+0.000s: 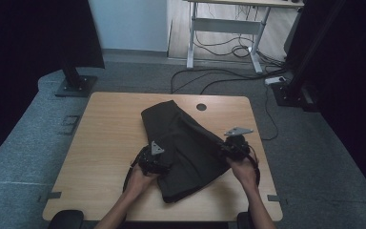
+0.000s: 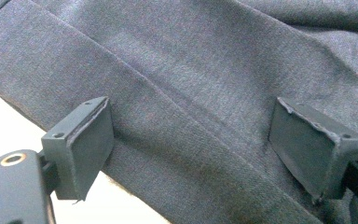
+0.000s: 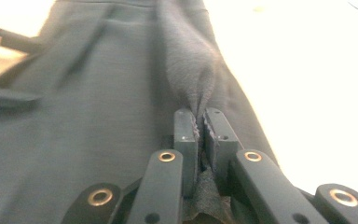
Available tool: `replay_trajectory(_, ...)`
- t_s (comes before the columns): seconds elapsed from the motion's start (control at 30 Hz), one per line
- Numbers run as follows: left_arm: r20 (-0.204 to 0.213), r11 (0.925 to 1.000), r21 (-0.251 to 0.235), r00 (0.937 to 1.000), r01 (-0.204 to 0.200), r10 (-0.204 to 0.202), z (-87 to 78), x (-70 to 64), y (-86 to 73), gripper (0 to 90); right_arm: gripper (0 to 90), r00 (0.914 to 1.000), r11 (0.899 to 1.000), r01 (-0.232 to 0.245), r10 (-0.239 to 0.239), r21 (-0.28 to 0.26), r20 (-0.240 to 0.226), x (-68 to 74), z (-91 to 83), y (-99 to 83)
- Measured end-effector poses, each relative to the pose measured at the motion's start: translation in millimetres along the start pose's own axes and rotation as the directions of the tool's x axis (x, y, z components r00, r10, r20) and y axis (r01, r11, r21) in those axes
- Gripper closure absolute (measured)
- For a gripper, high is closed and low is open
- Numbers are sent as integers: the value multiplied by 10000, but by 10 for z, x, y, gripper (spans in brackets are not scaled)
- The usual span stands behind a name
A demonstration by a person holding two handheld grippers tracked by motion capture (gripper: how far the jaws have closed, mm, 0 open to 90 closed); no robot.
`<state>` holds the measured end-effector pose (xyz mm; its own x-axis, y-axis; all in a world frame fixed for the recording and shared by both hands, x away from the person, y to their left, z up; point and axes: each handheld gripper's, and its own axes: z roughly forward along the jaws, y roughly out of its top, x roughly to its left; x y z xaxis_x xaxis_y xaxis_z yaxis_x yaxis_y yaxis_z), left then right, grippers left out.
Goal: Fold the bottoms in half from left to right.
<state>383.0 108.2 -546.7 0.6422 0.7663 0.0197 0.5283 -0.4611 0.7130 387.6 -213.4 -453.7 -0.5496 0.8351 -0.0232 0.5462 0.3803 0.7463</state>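
The right gripper (image 3: 200, 122) pinches a thin ridge of the dark garment (image 1: 183, 143) lying mid-table (image 1: 109, 143); so shallow a hold may slip under tension. The left gripper (image 2: 191, 144) hovers wide open over the near hem, gripping nothing.

Dark grey garment (image 1: 183, 148) lies folded, rumpled, diag. across table centre

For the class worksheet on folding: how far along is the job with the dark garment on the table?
Done: the garment lies on the table, already doubled into a compact shape. In hand: the right claw is shut on a pinch of cloth at its edge; the left claw is open over a fold, gripping nothing yet. Left: probably the left grasp and at least one more fold.
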Motion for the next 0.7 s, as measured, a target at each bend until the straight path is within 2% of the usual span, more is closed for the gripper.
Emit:
replay_trajectory(0.07, 8, 10000, -3, 10000, 19, -19, 2, 2, 0, 142, 819, 9991, 9992, -402, 400, 77, 168, -167, 19, -29)
replay_trajectory(0.17, 24, 10000, -6, 10000, 32, -32, 2, 3, 0, 142, 692, 9923, 9923, -1144, 1119, 470, 523, -450, 148, -144)
replay_trajectory(0.27, 33, 10000, -3, 10000, 49, -49, 3, 4, 0, 142, 574, 9856, 9847, -1486, 1399, 911, 948, -608, 268, -266)
replay_trajectory(0.3, 37, 10000, 1, 10000, 49, -49, 2, 4, 0, 142, 538, 9816, 9784, -1743, 1638, 1112, 981, -673, 314, -327)
replay_trajectory(0.37, 46, 10000, 10, 10000, 63, -63, 2, 6, 0, 142, 489, 9760, 9728, -1972, 1832, 1212, 1173, -743, 338, -402)
replay_trajectory(0.43, 61, 10000, 10, 9999, 84, -84, 2, 8, 0, 142, 436, 9711, 9692, -2180, 2037, 1146, 1241, -782, 304, -440)
replay_trajectory(0.5, 109, 9999, 8, 9998, 136, -136, 2, 15, 0, 142, 402, 9701, 9723, -2133, 1993, 952, 1383, -772, 240, -429)
replay_trajectory(0.6, 180, 9998, -28, 9997, 173, -173, -2, 21, -2, 142, 370, 9734, 9804, -1898, 1807, 534, 1411, -732, 120, -369)
replay_trajectory(0.7, 91, 9998, -139, 9999, 104, -103, -27, 14, -11, 144, 358, 9836, 9899, -1401, 1368, 211, 1172, -639, 13, -282)
